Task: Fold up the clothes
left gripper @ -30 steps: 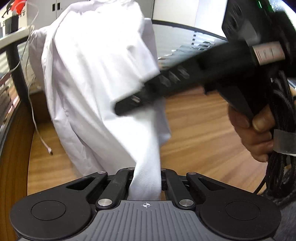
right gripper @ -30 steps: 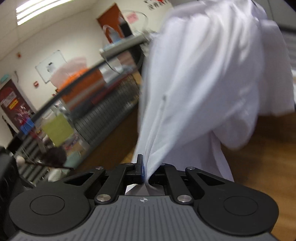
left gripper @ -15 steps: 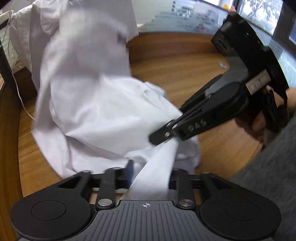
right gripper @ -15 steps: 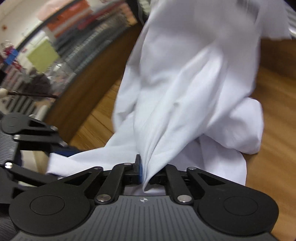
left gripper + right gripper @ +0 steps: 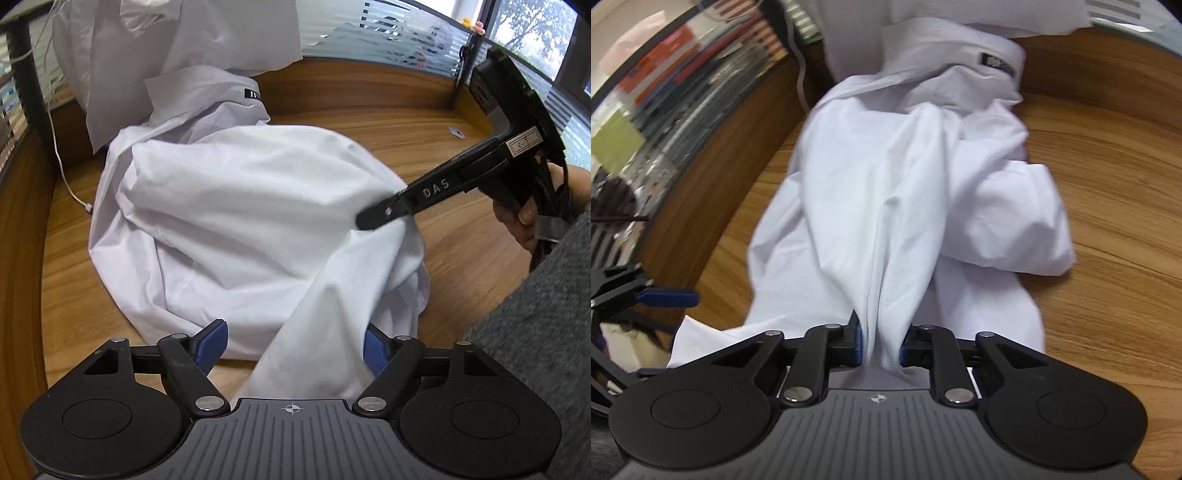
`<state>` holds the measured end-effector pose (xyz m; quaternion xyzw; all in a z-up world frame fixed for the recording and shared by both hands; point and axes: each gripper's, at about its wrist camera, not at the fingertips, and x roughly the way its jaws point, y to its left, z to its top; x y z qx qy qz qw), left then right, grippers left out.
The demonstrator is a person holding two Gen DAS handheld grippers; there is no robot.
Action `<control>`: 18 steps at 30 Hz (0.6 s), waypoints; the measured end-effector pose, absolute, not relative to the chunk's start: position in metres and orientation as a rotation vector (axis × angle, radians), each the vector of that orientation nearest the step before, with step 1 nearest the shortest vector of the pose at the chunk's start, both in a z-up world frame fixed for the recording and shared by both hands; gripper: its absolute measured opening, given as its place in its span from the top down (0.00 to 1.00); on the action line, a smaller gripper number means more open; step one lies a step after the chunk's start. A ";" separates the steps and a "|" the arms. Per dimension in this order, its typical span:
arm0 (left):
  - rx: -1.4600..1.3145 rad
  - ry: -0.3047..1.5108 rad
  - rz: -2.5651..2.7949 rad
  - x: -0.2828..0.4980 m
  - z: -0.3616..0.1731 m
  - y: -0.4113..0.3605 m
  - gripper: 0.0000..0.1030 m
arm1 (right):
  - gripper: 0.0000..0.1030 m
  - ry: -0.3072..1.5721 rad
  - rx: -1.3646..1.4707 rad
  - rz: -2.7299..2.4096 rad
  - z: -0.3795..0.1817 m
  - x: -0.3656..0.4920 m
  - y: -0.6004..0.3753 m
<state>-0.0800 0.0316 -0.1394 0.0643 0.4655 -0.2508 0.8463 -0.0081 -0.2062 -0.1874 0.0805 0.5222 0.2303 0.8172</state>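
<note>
Left gripper (image 5: 295,341) first: jaws opening, blue pads wide apart, a strip of the white shirt (image 5: 240,221) draped loose between them, gripped by neither. Right gripper (image 5: 881,345): jaws closing, pinched on a bunched fold of that shirt. Out from there, the shirt lies heaped on the wooden table (image 5: 461,258), its long axis running away toward the far edge, collar end farthest. The right hand alone has it, so any spreading pull looks like its job.

1. Crumpled plain white cotton shirt (image 5: 236,221), small black neck label (image 5: 252,94) at twelve o'clock.
2. Striped-grain brown wooden tabletop (image 5: 461,266).
3. Black two-finger grippers, blue pads (image 5: 210,343).
4. Grey knitted sleeve (image 5: 546,332) at three o'clock.
</note>
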 end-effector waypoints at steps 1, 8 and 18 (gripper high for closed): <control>0.123 0.989 -0.540 -0.077 -0.143 0.035 0.22 | 0.86 1.109 0.172 0.474 -0.188 -0.008 -0.209; 0.130 0.983 -0.589 -0.083 -0.144 0.034 0.15 | 0.93 1.067 0.139 0.311 -0.191 0.003 -0.255; 0.148 0.962 -0.476 -0.065 -0.161 0.023 0.15 | 0.94 1.027 0.081 0.042 -0.181 -0.001 -0.359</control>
